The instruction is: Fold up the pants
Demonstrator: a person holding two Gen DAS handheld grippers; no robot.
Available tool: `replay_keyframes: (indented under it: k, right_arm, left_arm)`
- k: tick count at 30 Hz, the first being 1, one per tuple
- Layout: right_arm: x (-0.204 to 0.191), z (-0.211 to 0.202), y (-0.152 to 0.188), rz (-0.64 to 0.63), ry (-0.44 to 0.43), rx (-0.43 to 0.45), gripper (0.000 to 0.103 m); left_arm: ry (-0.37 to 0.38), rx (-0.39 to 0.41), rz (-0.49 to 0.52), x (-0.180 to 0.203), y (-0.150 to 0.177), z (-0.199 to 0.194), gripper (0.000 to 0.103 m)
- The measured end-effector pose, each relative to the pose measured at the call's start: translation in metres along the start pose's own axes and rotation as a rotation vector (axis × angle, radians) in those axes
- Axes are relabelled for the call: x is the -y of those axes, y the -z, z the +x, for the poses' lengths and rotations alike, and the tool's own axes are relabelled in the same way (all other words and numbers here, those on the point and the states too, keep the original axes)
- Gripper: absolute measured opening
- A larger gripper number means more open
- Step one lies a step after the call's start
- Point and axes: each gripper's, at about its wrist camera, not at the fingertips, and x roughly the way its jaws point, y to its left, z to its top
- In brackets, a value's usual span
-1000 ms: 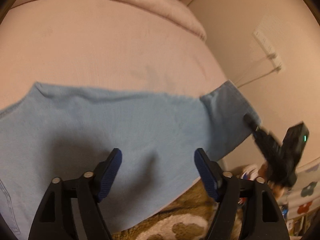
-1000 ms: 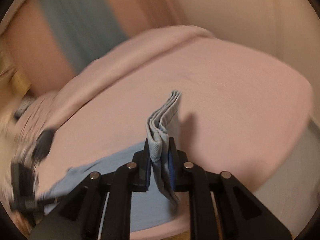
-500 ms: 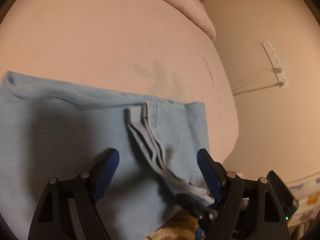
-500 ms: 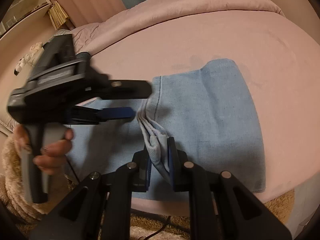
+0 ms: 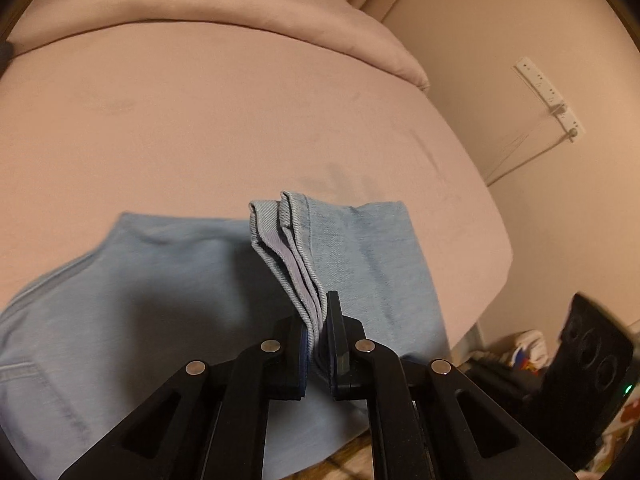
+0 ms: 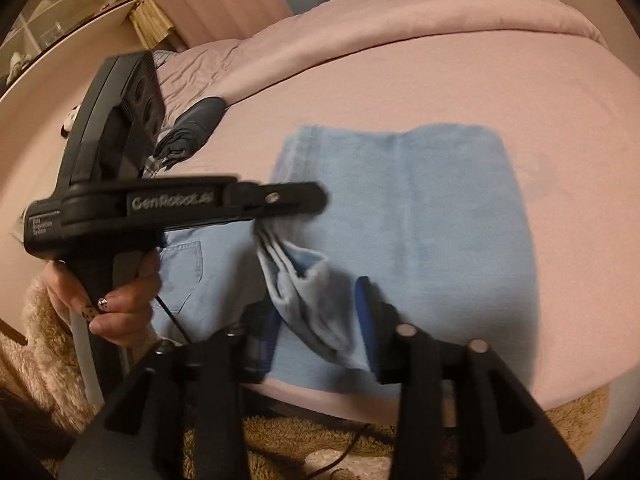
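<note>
Light blue pants (image 5: 160, 300) lie folded on the pink bed (image 5: 200, 128), near its front edge. The stacked leg hems (image 5: 288, 248) stand up from the cloth, and my left gripper (image 5: 318, 336) is shut on their lower end. In the right wrist view the same hems (image 6: 304, 280) sag between the blue pads of my right gripper (image 6: 318, 320), whose jaws are opening and no longer press on the cloth. The left gripper (image 6: 288, 200), held by a hand (image 6: 120, 300), reaches in from the left above the pants (image 6: 460, 208).
A pink duvet roll (image 5: 240, 12) runs along the far side of the bed. A dark folded umbrella (image 6: 192, 128) lies on the bed at the left. A shaggy brown rug (image 6: 320, 440) covers the floor below the bed edge. A power strip (image 5: 548, 96) hangs on the wall.
The right gripper carried the leg hems across onto the pants, then its jaws parted. The left gripper, open before, has closed on those hems.
</note>
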Motion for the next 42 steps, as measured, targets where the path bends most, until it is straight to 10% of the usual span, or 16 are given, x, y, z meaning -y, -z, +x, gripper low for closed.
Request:
replay_keyframes:
  k: [11,15,35,42]
  right_arm:
    - [0.040,-0.023,0.001,0.077,0.188,-0.021,0.059]
    - [0.063,-0.019,-0.004,0.136,0.347,-0.035,0.039]
    - [0.076,0.003,0.001,0.131,0.392,-0.089,0.037]
    - [0.076,0.007,0.002,0.130,0.399,-0.086,0.038]
  left_arm:
    - [-0.106,-0.080,-0.039,-0.036,0.015,0.044,0.006]
    - [-0.123,-0.075,-0.030,-0.034,0.014,0.043,0.006]
    - [-0.055,-0.017,0.013,0.012,0.016,0.016,0.019]
    - [-0.151,-0.105,0.024,0.013,0.030,0.058,0.019]
